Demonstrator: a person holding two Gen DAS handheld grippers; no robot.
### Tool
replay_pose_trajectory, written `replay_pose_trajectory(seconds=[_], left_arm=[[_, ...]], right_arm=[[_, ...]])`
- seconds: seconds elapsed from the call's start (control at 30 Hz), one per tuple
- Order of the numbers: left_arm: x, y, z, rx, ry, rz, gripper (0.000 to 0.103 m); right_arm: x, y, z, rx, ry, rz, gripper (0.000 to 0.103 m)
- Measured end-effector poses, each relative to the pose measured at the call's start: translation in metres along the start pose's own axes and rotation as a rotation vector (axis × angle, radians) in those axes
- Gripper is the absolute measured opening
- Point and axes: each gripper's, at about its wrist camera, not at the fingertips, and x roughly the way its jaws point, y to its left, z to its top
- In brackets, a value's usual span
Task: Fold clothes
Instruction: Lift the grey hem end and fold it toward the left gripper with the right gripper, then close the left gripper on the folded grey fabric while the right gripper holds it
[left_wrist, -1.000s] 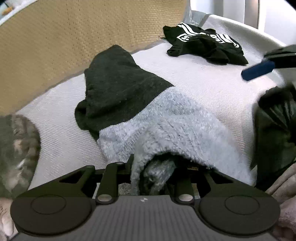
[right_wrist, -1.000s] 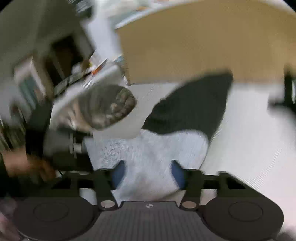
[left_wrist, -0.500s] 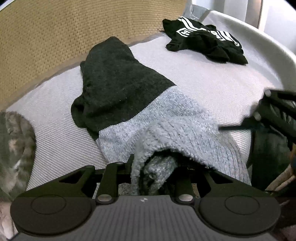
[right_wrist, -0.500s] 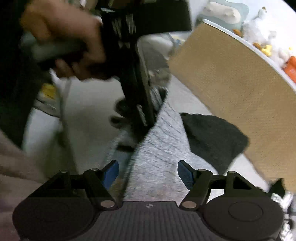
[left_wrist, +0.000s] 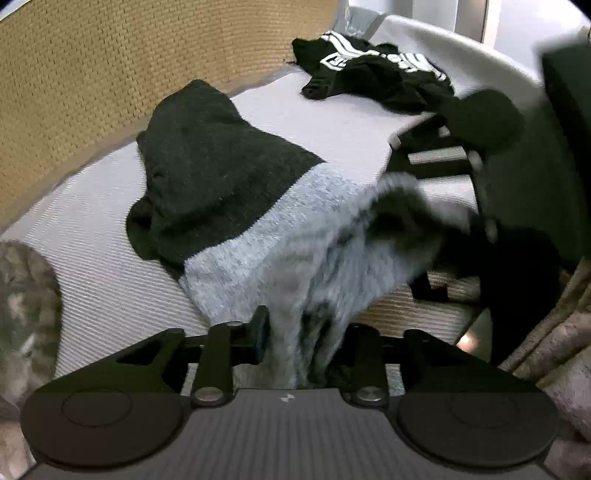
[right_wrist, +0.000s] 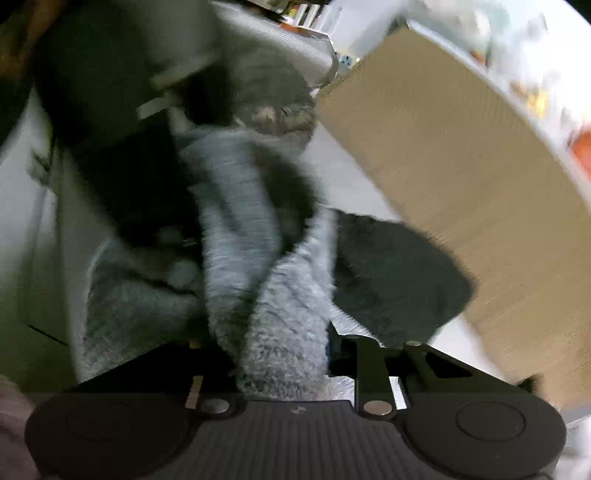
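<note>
Sock (left_wrist: 266, 236) — fluffy two-tone thing, dark charcoal at the far end, pale grey-blue terry at the near end. Lies stretched across the white ribbed bedcover (left_wrist: 103, 273), dark toe end close to the woven tan headboard (left_wrist: 110, 74). Looks thick and fuzzy, loops showing on the pale part; cuff pulled open and bunched, dark inside visible. Blurry around the cuff in both views.

Left gripper (left_wrist: 303, 339) has the pale cuff between its fingers, jaws just eased wider; can't tell if the pads really press. Right gripper (right_wrist: 280, 347) just closed, now clamped on the same pale cuff, fabric filling the gap between the fingers.

Crumpled black garment (left_wrist: 373, 77) with white stripes far right on the cover, well apart from the sock. Mottled grey-brown furry thing (left_wrist: 26, 295) at the left edge, too blurred to name.
</note>
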Motion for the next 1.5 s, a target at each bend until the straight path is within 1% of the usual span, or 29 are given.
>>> replay_pose_trajectory(seconds=[0.1, 0.17, 0.23, 0.27, 0.3, 0.33, 0.47, 0.5, 0.6, 0.67, 0.73, 0.8, 0.87, 0.93, 0.97, 1.0, 1.03, 1.07, 1.1, 1.17, 1.2, 1.23, 1.27, 1.3, 1.33, 1.37, 1.43, 1.5], left_arm=[[-0.005, -0.005, -0.007, -0.002, -0.040, -0.038, 0.042], [-0.008, -0.011, -0.011, 0.014, -0.052, -0.034, 0.045], [-0.014, -0.024, -0.017, 0.086, -0.083, -0.047, 0.055], [-0.016, -0.031, -0.020, 0.125, -0.084, -0.058, 0.064], [-0.017, -0.037, -0.024, 0.169, -0.087, -0.071, 0.068], [-0.018, -0.043, -0.027, 0.213, -0.083, -0.077, 0.069], [-0.012, -0.060, -0.034, 0.338, -0.039, -0.012, 0.079], [-0.010, -0.061, -0.035, 0.336, -0.040, -0.004, 0.082], [-0.001, -0.064, -0.031, 0.266, -0.051, 0.004, 0.090], [0.005, -0.067, -0.029, 0.212, -0.067, 0.019, 0.092], [0.016, -0.076, -0.029, 0.198, -0.059, 0.078, 0.093], [0.028, -0.086, -0.028, 0.185, -0.050, 0.139, 0.098], [0.040, -0.095, -0.028, 0.173, -0.041, 0.200, 0.098], [0.058, -0.104, -0.032, 0.256, 0.000, 0.321, 0.097], [0.062, -0.105, -0.034, 0.294, 0.004, 0.350, 0.095], [0.063, -0.103, -0.035, 0.312, 0.003, 0.368, 0.086], [0.063, -0.101, -0.037, 0.328, 0.002, 0.386, 0.079], [0.060, -0.094, -0.037, 0.324, -0.003, 0.386, 0.068], [0.056, -0.087, -0.037, 0.319, -0.008, 0.385, 0.060], [0.050, -0.072, -0.038, 0.309, -0.018, 0.384, 0.046], [0.047, -0.065, -0.038, 0.304, -0.023, 0.383, 0.041], [0.042, -0.056, -0.037, 0.287, -0.030, 0.361, 0.037], [0.038, -0.046, -0.035, 0.269, -0.036, 0.337, 0.032], [0.033, -0.037, -0.033, 0.251, -0.042, 0.314, 0.029], [0.028, -0.027, -0.030, 0.207, -0.056, 0.283, 0.028], [0.023, -0.016, -0.027, 0.160, -0.070, 0.251, 0.027], [0.014, 0.006, -0.021, 0.068, -0.098, 0.188, 0.027], [0.017, 0.012, -0.017, 0.037, -0.095, 0.155, 0.026]], right_arm=[[-0.002, -0.027, -0.001, 0.083, 0.000, 0.091, 0.025], [-0.003, -0.039, -0.001, 0.131, -0.002, 0.138, 0.024], [-0.002, -0.046, 0.002, 0.151, 0.000, 0.163, 0.024], [-0.001, -0.048, 0.005, 0.158, 0.003, 0.173, 0.024], [0.001, -0.051, 0.008, 0.162, 0.005, 0.178, 0.024], [0.003, -0.052, 0.010, 0.166, 0.007, 0.183, 0.024], [0.008, -0.051, 0.015, 0.186, 0.010, 0.196, 0.024], [0.011, -0.049, 0.017, 0.193, 0.013, 0.196, 0.024], [0.004, -0.049, 0.013, 0.182, 0.013, 0.182, 0.024], [0.009, -0.049, 0.015, 0.187, 0.015, 0.181, 0.024], [0.009, -0.051, 0.014, 0.203, 0.017, 0.186, 0.024], [0.009, -0.052, 0.014, 0.215, 0.015, 0.189, 0.024], [0.009, -0.050, 0.014, 0.215, 0.012, 0.187, 0.024], [0.006, -0.049, 0.014, 0.209, 0.007, 0.185, 0.024], [0.005, -0.048, 0.013, 0.203, 0.004, 0.179, 0.024], [0.003, -0.046, 0.011, 0.196, 0.001, 0.173, 0.024], [0.000, -0.045, 0.010, 0.188, -0.002, 0.167, 0.024], [-0.002, -0.044, 0.007, 0.184, -0.006, 0.161, 0.024], [-0.004, -0.042, 0.004, 0.180, -0.010, 0.155, 0.024], [-0.008, -0.041, -0.002, 0.187, -0.021, 0.147, 0.025], [-0.009, -0.040, -0.004, 0.187, -0.025, 0.140, 0.025], [-0.010, -0.039, -0.006, 0.185, -0.028, 0.133, 0.027], [-0.011, -0.038, -0.008, 0.179, -0.030, 0.124, 0.029], [-0.011, -0.037, -0.009, 0.171, -0.029, 0.114, 0.035], [-0.010, -0.036, -0.010, 0.159, -0.027, 0.103, 0.042], [-0.009, -0.035, -0.011, 0.148, -0.025, 0.093, 0.044], [-0.007, -0.037, -0.012, 0.152, -0.032, 0.107, 0.044], [-0.003, -0.039, -0.012, 0.150, -0.030, 0.123, 0.044]])
